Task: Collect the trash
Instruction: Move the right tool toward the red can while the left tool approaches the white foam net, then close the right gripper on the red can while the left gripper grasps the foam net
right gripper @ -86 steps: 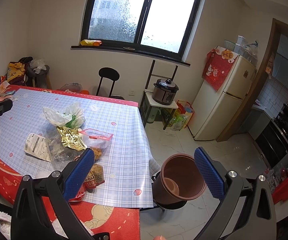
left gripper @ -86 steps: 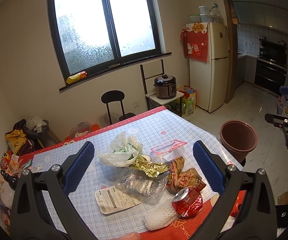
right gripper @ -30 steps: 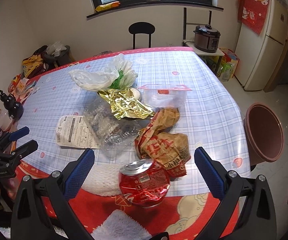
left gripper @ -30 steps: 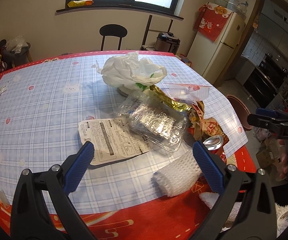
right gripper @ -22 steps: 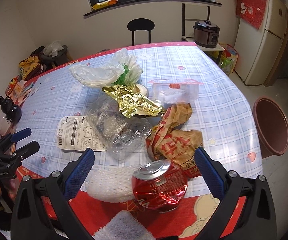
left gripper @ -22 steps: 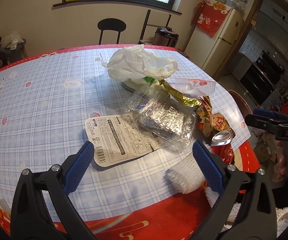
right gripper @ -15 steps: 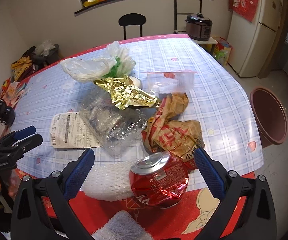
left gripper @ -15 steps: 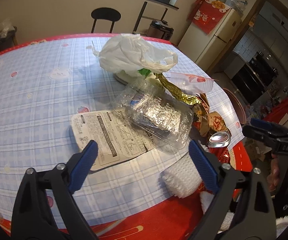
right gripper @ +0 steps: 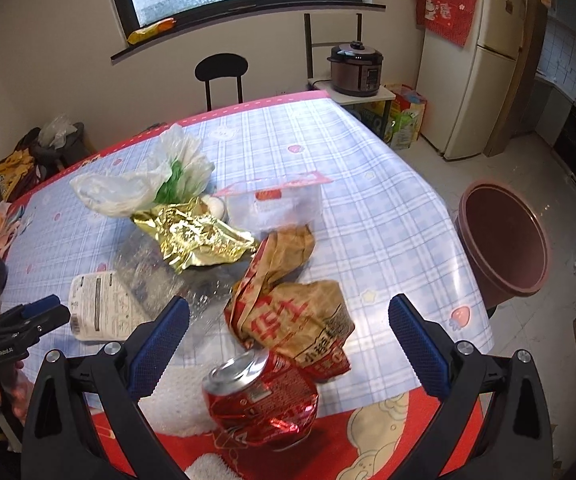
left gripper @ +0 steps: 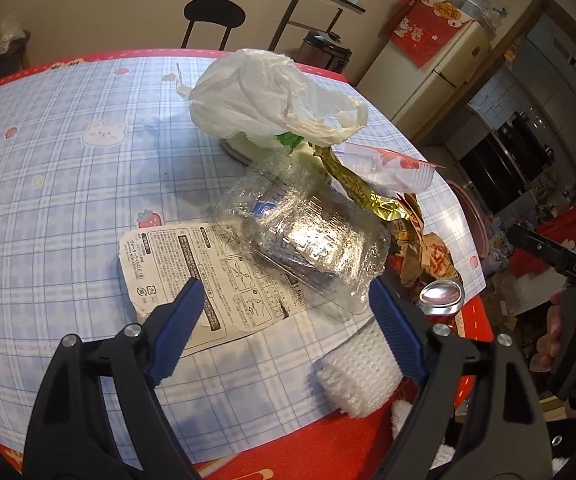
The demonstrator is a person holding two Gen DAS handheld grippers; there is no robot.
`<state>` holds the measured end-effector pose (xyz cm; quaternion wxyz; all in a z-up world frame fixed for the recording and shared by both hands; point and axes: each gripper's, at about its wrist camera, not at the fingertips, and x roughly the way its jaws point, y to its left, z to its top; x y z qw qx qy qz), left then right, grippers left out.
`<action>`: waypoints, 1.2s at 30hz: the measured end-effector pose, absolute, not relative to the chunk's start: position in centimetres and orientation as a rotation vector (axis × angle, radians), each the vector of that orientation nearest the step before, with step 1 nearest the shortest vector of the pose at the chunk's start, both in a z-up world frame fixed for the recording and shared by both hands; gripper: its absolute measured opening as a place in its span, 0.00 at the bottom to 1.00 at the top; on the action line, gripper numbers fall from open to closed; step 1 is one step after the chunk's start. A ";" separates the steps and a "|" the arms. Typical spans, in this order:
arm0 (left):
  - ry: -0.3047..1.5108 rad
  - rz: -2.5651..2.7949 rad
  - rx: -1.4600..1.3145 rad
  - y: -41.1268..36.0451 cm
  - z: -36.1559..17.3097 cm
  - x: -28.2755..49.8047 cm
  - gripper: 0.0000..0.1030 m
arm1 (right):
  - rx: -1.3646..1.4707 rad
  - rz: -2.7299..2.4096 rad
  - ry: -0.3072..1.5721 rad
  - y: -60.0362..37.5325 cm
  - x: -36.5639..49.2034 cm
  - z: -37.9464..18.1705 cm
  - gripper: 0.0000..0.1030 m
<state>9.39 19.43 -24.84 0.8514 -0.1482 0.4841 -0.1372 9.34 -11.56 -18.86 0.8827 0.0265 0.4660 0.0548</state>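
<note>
Trash pile sits mid-bench on the blue checked tablecloth (left gripper: pixel 47 184), nothing collected yet. Left tongs (left gripper: pixel 283 320) spread wide, empty, hovering low over the near edge of the pile. Straight ahead between its blue pads: flat white printed cardboard backing (left gripper: pixel 191 276) with crumpled clear plastic blister shell (left gripper: pixel 308 236) lying on its far-right end; long axis of both runs left-near to right-far, across the tongs' line. White foam mesh fruit sleeve (left gripper: pixel 360 376) is just beside the right pad, on the red bench border.

Right tongs (right gripper: pixel 288 340) also spread, empty, held above the near bench edge, angled down. Crushed red soda can (right gripper: pixel 263 400) lies right below and between its pads, top pointing left-up, nearest thing to this hand. Just beyond, touching it, crumpled brown-and-red paper food wrapper (right gripper: pixel 288 312). Further out: gold foil wrapper (right gripper: pixel 195 240), clear zip bag with pink seal (right gripper: pixel 275 204), white plastic shopping bag (right gripper: pixel 143 180).

Round brown plastic bin (right gripper: pixel 504 240) stands on the floor off the bench's right side, empty-looking, so right hand is nearer to it. My guess: right takes the can, left the blister pack. Thin plastic may slip or crumple.
</note>
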 end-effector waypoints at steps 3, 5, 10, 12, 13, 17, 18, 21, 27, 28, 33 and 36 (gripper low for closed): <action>1.035 -0.285 -0.311 19.3 -25.4 9.6 0.77 | 0.077 0.130 0.977 -11.7 10.0 -19.3 0.95; 1.045 -0.274 -0.304 19.6 -25.9 9.5 0.77 | 0.095 0.152 0.992 -11.5 10.1 -20.0 0.94; 1.107 -0.232 -0.318 21.4 -27.9 9.2 0.71 | 0.117 0.186 1.039 -11.0 10.4 -21.9 0.91; 1.124 -0.220 -0.349 22.0 -28.4 9.0 0.69 | 0.124 0.190 1.047 -11.0 10.5 -22.3 0.91; 1.129 -0.216 -0.362 22.1 -28.6 9.0 0.69 | 0.123 0.191 1.050 -10.9 10.5 -22.4 0.91; 1.132 -0.288 -0.388 21.1 -28.4 8.7 0.68 | 0.122 0.191 1.058 -11.0 10.7 -22.6 0.91; 1.133 -0.329 -0.368 20.2 -28.2 8.5 0.68 | 0.123 0.190 1.059 -11.0 10.7 -22.6 0.91; 1.162 -0.471 -0.284 16.7 -28.4 7.9 0.71 | 0.125 0.191 1.062 -11.1 10.5 -22.7 0.91; 1.205 -0.625 -0.158 11.4 -30.0 7.1 0.75 | 0.127 0.184 1.066 -11.5 10.1 -22.9 0.91; 1.209 -0.640 -0.151 10.8 -30.3 7.0 0.75 | 0.128 0.181 1.067 -11.6 10.0 -22.9 0.91; 1.260 -0.657 -0.149 9.2 -32.4 7.2 0.74 | 0.135 0.172 1.071 -12.5 9.4 -22.8 0.91; 1.275 -0.653 -0.138 8.7 -33.1 7.3 0.74 | 0.129 0.173 1.094 -12.6 9.1 -23.3 0.91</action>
